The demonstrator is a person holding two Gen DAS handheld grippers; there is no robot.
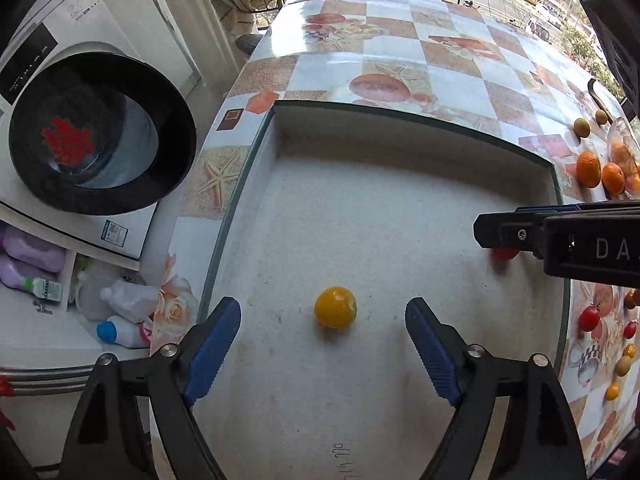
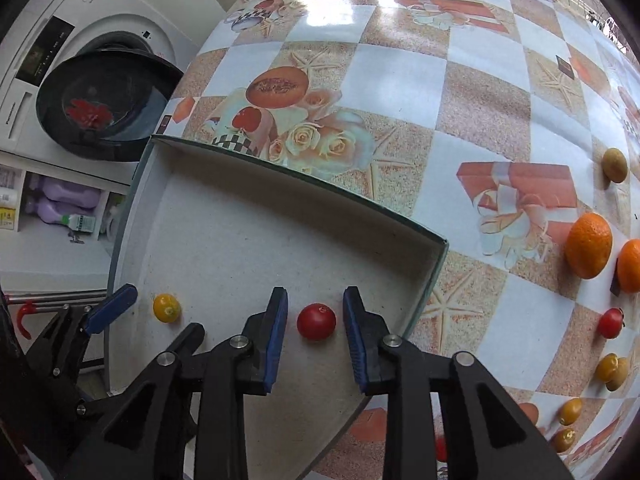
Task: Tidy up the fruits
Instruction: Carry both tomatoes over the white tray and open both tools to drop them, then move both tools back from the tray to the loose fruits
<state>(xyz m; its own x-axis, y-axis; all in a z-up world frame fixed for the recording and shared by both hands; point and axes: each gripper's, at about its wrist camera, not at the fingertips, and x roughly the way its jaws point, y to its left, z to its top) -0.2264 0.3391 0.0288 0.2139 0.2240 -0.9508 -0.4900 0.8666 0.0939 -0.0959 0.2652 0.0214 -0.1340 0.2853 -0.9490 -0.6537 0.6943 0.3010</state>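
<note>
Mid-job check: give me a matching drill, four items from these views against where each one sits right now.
Items:
1. small yellow round tomato
2. small red round tomato
3. large orange round citrus fruit
4. purple plastic bottles

Places:
A. on the patterned tablecloth, outside the tray
B. in the shallow white tray, between the open jaws of the left gripper
C. on the shelf under the white washing machine
D. in the tray, between the open jaws of the right gripper

Pairs: 1-B, 2-D, 3-A, 4-C

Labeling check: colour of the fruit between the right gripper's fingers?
Red; clearest in the right wrist view.
</note>
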